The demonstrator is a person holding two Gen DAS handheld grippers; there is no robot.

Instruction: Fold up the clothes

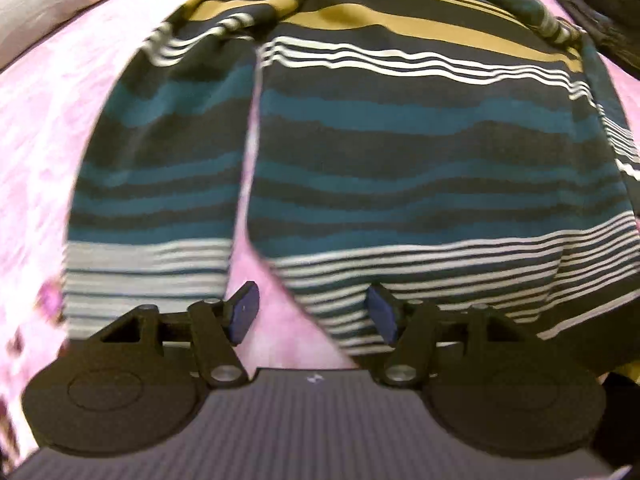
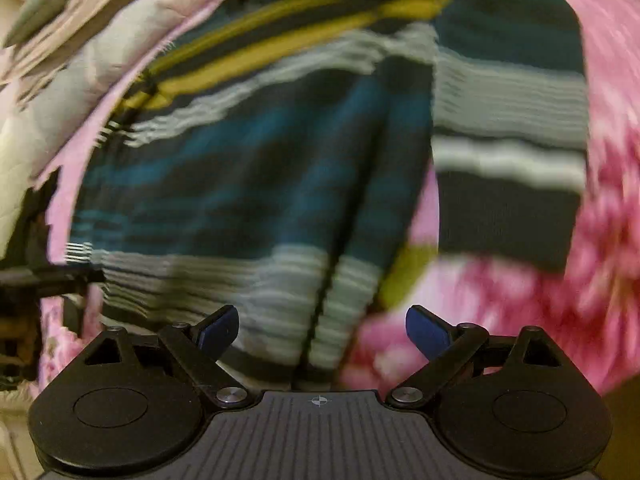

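Both tongs, our left gripper point(image 1: 312, 312) and right gripper point(image 2: 322, 332), stand apart and empty over the striped shirt point(image 1: 400, 152), spread on the pink blanket point(image 1: 40, 128) so we can reach its hem.

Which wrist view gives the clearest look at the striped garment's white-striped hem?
The left wrist view: the striped garment is fairly sharp there, and its white-striped hem runs plainly above the open left gripper. The right wrist view shows the same hem smeared by motion blur, just beyond the open right gripper.
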